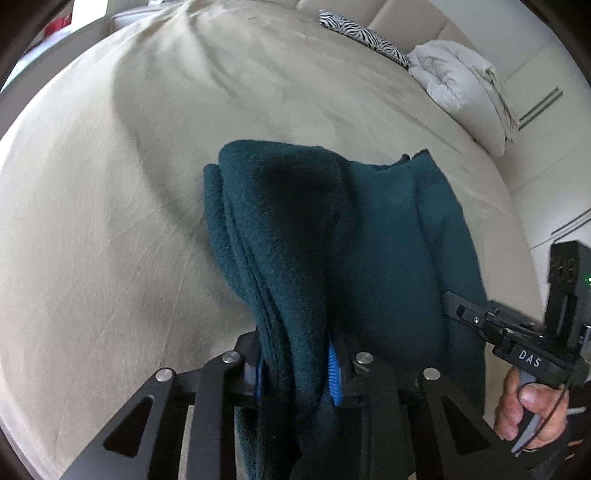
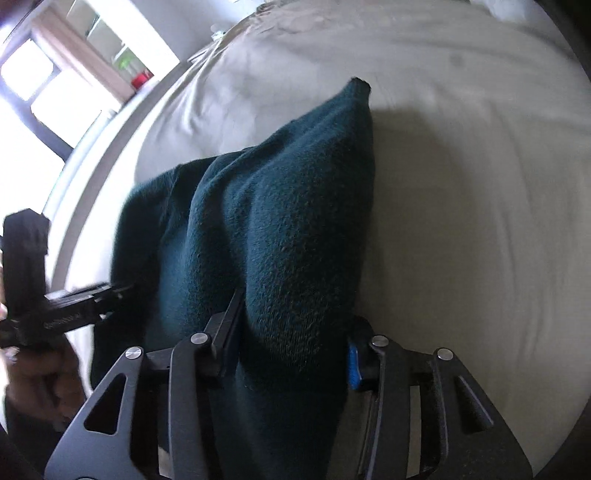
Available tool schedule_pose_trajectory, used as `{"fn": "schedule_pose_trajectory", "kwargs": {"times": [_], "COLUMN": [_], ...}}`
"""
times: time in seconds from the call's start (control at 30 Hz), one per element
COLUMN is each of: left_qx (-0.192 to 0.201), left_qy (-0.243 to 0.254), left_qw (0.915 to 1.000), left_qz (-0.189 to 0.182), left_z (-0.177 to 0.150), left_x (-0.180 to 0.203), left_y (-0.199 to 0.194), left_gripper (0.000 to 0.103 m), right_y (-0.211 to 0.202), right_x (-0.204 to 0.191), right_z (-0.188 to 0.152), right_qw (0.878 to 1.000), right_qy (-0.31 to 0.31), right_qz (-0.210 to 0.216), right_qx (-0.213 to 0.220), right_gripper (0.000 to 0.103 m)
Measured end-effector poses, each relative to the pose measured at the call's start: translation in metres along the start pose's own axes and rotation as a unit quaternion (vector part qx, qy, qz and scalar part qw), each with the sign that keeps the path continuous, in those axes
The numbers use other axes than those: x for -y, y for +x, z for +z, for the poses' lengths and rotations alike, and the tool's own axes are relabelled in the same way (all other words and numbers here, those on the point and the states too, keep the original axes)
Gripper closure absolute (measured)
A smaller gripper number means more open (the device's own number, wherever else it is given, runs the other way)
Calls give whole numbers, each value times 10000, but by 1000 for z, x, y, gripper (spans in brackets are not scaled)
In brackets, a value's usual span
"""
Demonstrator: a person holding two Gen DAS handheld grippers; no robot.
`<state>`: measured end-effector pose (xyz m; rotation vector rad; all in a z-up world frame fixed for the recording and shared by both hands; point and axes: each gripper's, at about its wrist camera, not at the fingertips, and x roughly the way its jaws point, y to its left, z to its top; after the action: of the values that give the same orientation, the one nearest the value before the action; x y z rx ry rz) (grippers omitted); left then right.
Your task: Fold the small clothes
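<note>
A dark teal knitted garment (image 1: 332,236) hangs bunched above the beige bedsheet (image 1: 92,221). My left gripper (image 1: 297,373) is shut on one edge of it, the cloth pinched between the blue pads (image 1: 334,373). My right gripper (image 2: 291,362) is shut on another edge of the same garment (image 2: 280,221). The right gripper also shows in the left wrist view (image 1: 458,310) at the garment's right side, and the left gripper shows in the right wrist view (image 2: 118,290) at its left side. The garment hides most of both grippers' fingers.
A zebra-print pillow (image 1: 362,33) and a folded white duvet (image 1: 461,85) lie at the head of the bed. A window (image 2: 44,81) and shelves (image 2: 122,55) stand beyond the bed's far edge. The sheet (image 2: 480,221) spreads around the garment.
</note>
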<state>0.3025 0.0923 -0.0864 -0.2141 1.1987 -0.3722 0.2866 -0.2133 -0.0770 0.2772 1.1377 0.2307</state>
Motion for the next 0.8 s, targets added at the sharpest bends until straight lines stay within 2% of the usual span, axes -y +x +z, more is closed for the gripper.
{"fn": "schedule_pose_trajectory", "kwargs": {"times": [0.1, 0.27, 0.4, 0.47, 0.67, 0.8], "left_qx": [60, 273, 414, 477, 598, 640], "left_qy": [151, 428, 429, 547, 825, 960], "left_qw": [9998, 9975, 9975, 9966, 9945, 9932], "left_qz": [140, 501, 371, 378, 252, 145], "left_z": [-2, -7, -16, -27, -74, -104], "left_x": [5, 23, 33, 45, 71, 85], "left_y": [-2, -13, -37, -53, -96, -117], "left_gripper": [77, 79, 79, 79, 79, 79], "right_y": [-7, -22, -50, -70, -137, -181], "right_x": [-11, -15, -38, -49, -64, -65], "right_z": [-2, -3, -9, -15, -62, -107], "right_qw": [9991, 9980, 9940, 9928, 9914, 9919], "right_qy": [-260, -391, -747, -845, -863, -749], "right_qz": [-310, -460, -703, -689, -565, -421], "right_qx": [92, 202, 384, 504, 810, 941], "right_gripper": [64, 67, 68, 68, 68, 68]}}
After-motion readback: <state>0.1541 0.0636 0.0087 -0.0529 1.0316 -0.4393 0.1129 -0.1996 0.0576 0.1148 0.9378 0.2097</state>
